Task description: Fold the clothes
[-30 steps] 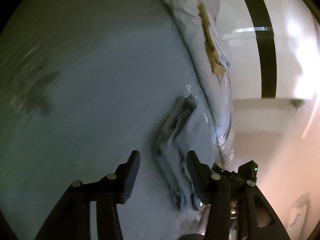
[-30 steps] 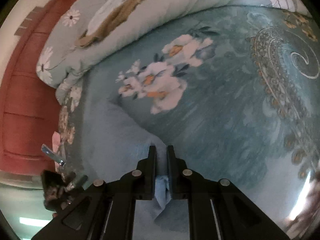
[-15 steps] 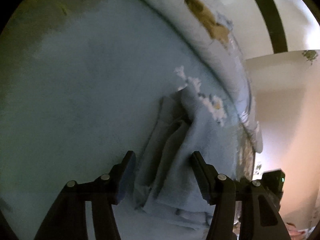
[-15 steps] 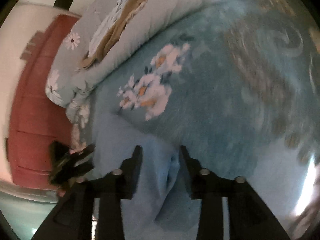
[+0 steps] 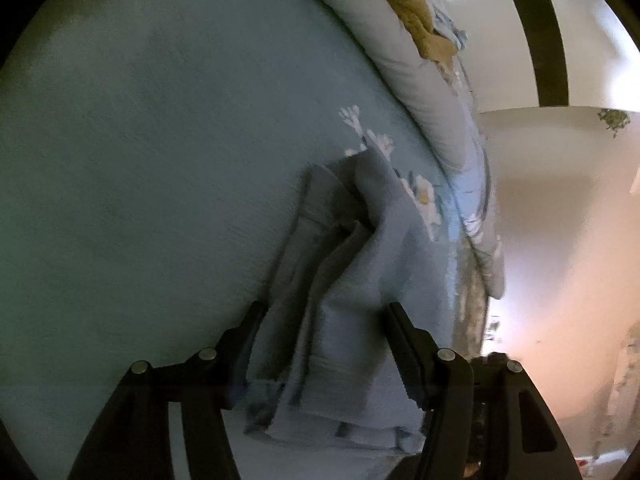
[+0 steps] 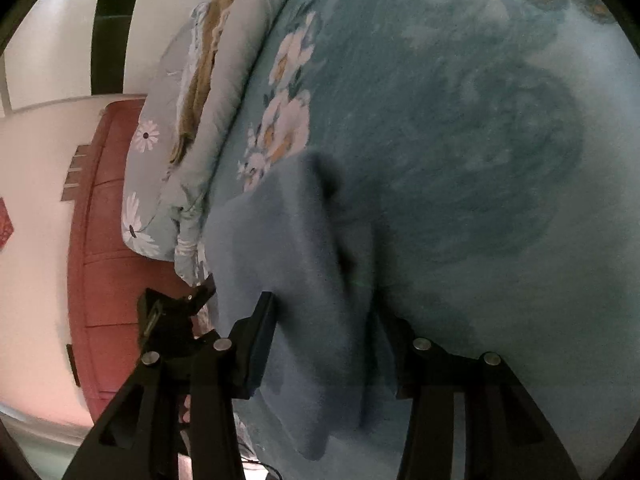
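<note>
Both sets of jaws stand wide apart with nothing pinched between them. Close in, the left gripper point(image 5: 324, 320) hovers low over a rumpled blue-grey garment point(image 5: 344, 280), its two black fingers point(image 5: 244, 340) straddling the cloth on either side; whether they touch the fabric is hard to tell. From the other side, the right gripper point(image 6: 328, 312) straddles the same garment point(image 6: 296, 264) in the same way, spread over its near end, and the left gripper's black body point(image 6: 168, 320) shows just beside it at the edge of the bed.

The garment lies bunched in long folds on the bedspread point(image 5: 160, 160), near the bed's side edge, a darker crease running down its middle. Part of it covers the lower edge of a white and orange flower print point(image 6: 284, 120) on the teal bedspread point(image 6: 480, 140).

Further back, a rolled-up pale quilt point(image 6: 188, 120) with daisy motifs and a tan patch lies along the bed. Beyond it stand a red padded headboard point(image 6: 104, 260) and a white wall point(image 5: 500, 32) with a dark vertical stripe point(image 5: 540, 40).
</note>
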A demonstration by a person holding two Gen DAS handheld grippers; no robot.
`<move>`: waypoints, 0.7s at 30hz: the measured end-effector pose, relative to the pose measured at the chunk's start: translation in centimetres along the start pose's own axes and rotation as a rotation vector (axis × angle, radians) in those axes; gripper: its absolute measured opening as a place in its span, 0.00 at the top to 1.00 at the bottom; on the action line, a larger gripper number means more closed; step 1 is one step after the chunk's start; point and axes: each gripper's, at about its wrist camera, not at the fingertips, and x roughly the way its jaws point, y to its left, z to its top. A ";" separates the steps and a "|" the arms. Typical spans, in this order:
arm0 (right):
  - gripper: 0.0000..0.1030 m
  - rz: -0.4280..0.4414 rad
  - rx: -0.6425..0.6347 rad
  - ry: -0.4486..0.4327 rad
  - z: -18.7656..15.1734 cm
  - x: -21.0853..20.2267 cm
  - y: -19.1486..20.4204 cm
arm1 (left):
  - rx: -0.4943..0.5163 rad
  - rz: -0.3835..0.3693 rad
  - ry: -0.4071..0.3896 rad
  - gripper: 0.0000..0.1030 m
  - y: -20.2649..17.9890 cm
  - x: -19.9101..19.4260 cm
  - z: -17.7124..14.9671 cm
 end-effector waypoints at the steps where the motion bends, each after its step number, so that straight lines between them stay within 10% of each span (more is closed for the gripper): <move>1: 0.66 0.001 0.007 -0.001 0.0 0.2 0.1 | -0.006 -0.003 -0.004 0.42 0.1 0.0 -0.1; 7: 0.83 -0.007 0.018 0.001 0.1 0.5 1.2 | -0.037 -0.005 -0.058 0.77 0.4 -0.9 -1.5; 21: 0.86 0.014 -0.249 0.180 -3.8 -0.4 8.1 | -0.050 -0.089 -0.323 0.79 2.7 -12.5 -12.2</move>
